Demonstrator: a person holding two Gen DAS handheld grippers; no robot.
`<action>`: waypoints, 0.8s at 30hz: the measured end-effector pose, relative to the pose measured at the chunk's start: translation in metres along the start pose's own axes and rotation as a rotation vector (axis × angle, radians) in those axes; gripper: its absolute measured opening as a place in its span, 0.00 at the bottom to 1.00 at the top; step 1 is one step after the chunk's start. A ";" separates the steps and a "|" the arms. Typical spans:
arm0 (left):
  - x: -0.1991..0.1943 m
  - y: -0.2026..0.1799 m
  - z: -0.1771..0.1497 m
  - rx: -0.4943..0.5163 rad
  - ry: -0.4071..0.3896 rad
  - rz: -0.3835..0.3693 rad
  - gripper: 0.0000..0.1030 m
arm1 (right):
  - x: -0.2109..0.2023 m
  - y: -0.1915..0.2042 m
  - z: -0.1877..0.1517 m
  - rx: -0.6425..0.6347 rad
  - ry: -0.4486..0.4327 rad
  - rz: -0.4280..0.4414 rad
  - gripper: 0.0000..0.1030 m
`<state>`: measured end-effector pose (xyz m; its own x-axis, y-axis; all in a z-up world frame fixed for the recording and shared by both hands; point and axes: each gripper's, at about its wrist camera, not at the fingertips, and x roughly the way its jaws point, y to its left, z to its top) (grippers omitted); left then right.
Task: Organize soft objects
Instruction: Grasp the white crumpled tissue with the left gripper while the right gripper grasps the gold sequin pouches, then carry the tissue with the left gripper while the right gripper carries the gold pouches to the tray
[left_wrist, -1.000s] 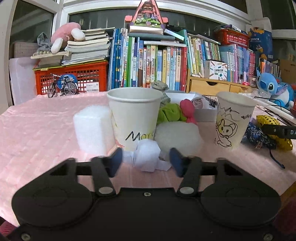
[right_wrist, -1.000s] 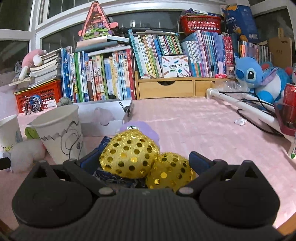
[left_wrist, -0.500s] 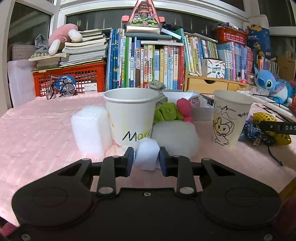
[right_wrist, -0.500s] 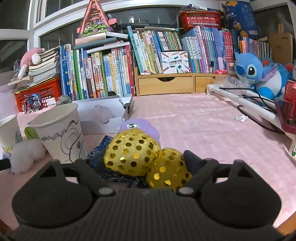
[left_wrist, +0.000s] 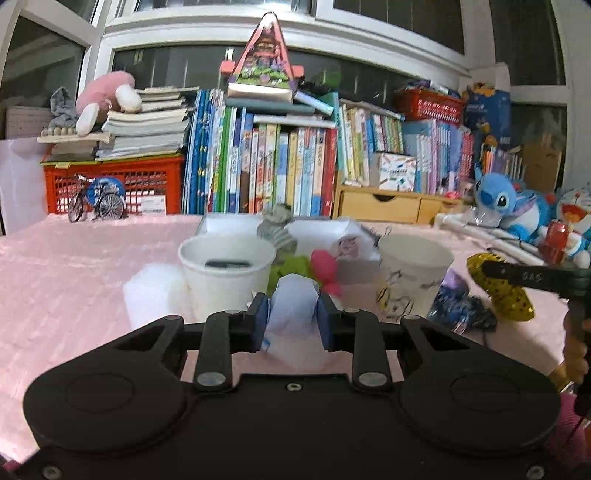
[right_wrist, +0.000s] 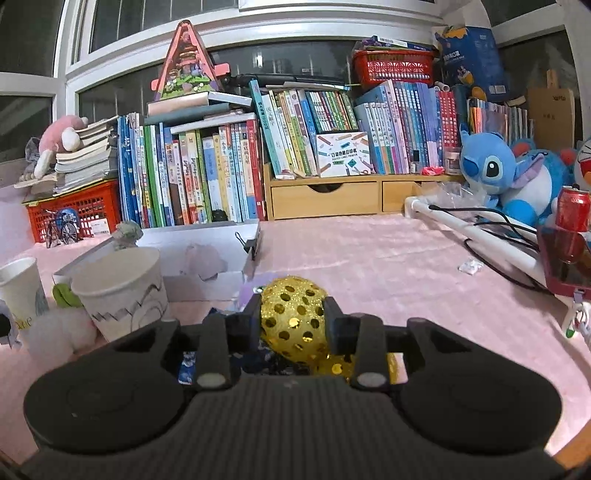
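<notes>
Between the left gripper (left_wrist: 290, 318) jaws sits a squeezed white foam block (left_wrist: 291, 306); the right gripper (right_wrist: 292, 320) jaws squeeze a gold ball (right_wrist: 293, 317).

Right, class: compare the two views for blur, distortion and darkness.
Left wrist view: the paper cups and white foam piece look motion-smeared, and the window frame bows. Right wrist view: the gold sequined ball is crisp, the verticals curve, and the windows are dark.

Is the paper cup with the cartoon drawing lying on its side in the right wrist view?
No, the paper cup stands upright, with its open rim facing up.
</notes>
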<state>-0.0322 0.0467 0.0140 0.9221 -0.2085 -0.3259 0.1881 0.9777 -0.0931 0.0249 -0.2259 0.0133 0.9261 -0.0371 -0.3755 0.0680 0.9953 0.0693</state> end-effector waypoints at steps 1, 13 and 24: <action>-0.002 -0.001 0.004 0.000 -0.006 -0.005 0.26 | -0.001 0.000 0.001 0.000 -0.005 0.003 0.36; -0.001 0.008 0.064 -0.030 -0.026 -0.056 0.26 | 0.000 -0.002 0.038 0.040 -0.062 0.056 0.36; 0.040 0.033 0.139 -0.129 0.020 -0.118 0.26 | 0.022 -0.002 0.090 0.111 -0.045 0.141 0.36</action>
<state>0.0576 0.0743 0.1285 0.8890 -0.3233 -0.3242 0.2485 0.9354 -0.2514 0.0787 -0.2367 0.0883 0.9448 0.0959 -0.3134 -0.0257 0.9749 0.2210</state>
